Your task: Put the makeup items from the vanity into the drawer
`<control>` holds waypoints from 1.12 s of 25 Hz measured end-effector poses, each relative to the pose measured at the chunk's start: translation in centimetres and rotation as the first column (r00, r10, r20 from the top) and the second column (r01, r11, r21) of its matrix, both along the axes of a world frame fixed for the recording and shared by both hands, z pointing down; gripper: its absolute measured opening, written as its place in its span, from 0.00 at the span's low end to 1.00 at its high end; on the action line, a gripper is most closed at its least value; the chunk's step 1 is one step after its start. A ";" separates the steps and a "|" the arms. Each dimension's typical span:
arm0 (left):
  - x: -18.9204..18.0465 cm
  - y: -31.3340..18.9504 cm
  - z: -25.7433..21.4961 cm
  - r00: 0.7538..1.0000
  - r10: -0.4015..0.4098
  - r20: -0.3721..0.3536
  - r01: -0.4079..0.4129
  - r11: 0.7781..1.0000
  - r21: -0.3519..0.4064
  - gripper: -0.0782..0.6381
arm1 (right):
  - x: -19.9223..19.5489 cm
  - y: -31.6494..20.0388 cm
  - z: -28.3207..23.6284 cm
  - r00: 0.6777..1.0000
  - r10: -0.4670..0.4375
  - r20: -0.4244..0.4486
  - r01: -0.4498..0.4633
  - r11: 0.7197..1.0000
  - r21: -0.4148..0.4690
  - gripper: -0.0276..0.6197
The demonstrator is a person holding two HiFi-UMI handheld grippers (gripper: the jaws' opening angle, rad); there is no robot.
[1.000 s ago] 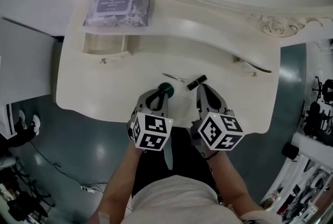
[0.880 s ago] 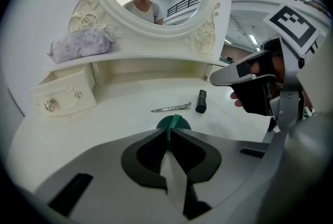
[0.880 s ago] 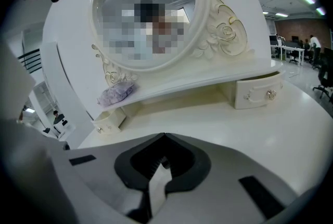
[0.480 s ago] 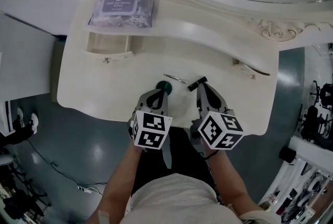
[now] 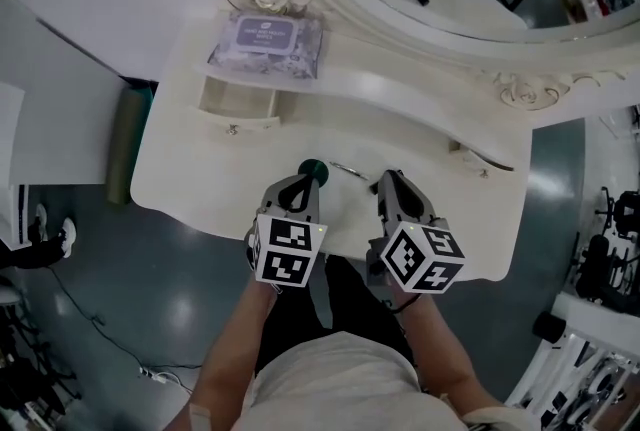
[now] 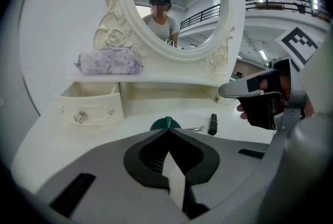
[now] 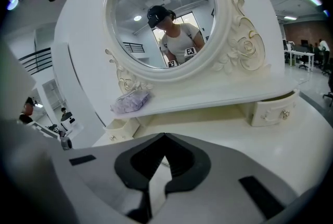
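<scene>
- Head view: a lilac wipes pack (image 5: 268,44) lies on the upper shelf of the white vanity (image 5: 190,184). The print on its pale label is too small to read.
- Each gripper carries a cube of black-and-white square markers.
- A dark green round item (image 5: 313,169), smooth and domed, is at the front middle of the vanity top. The left gripper (image 5: 303,184) has its jaws closed tight on the item's near edge.
- The right gripper (image 5: 387,181) has its jaws together with nothing between them.
- A black tube (image 6: 213,124) and a thin silver tool (image 5: 350,169) rest just beyond the green item.
- The left drawer (image 5: 238,107) stands open.
</scene>
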State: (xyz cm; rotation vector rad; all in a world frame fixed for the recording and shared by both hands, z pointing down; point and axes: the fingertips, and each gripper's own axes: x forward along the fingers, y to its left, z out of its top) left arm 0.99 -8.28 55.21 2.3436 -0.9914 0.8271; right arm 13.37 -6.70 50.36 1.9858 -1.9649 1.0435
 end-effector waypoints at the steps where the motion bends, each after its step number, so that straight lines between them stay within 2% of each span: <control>1: -0.5 -0.4 -0.3 1.000 -0.012 0.001 0.012 1.000 0.009 0.12 | -0.3 -0.2 -0.4 1.000 -0.008 0.000 0.008 1.000 0.007 0.07; 13: -6.7 -5.5 -4.6 0.984 -0.179 -0.004 0.179 0.979 0.099 0.12 | -4.3 -3.5 -3.4 0.995 -0.101 0.008 0.100 0.993 0.068 0.07; 21: -9.0 -8.4 -5.9 0.975 -0.224 -0.011 0.224 0.967 0.123 0.13 | -5.8 -6.2 -4.3 0.993 -0.116 0.008 0.115 0.990 0.087 0.07; 28: -10.1 -11.4 -5.6 0.971 -0.238 -0.003 0.237 0.965 0.110 0.12 | -6.3 -8.3 -3.7 0.994 -0.109 0.014 0.108 0.992 0.069 0.07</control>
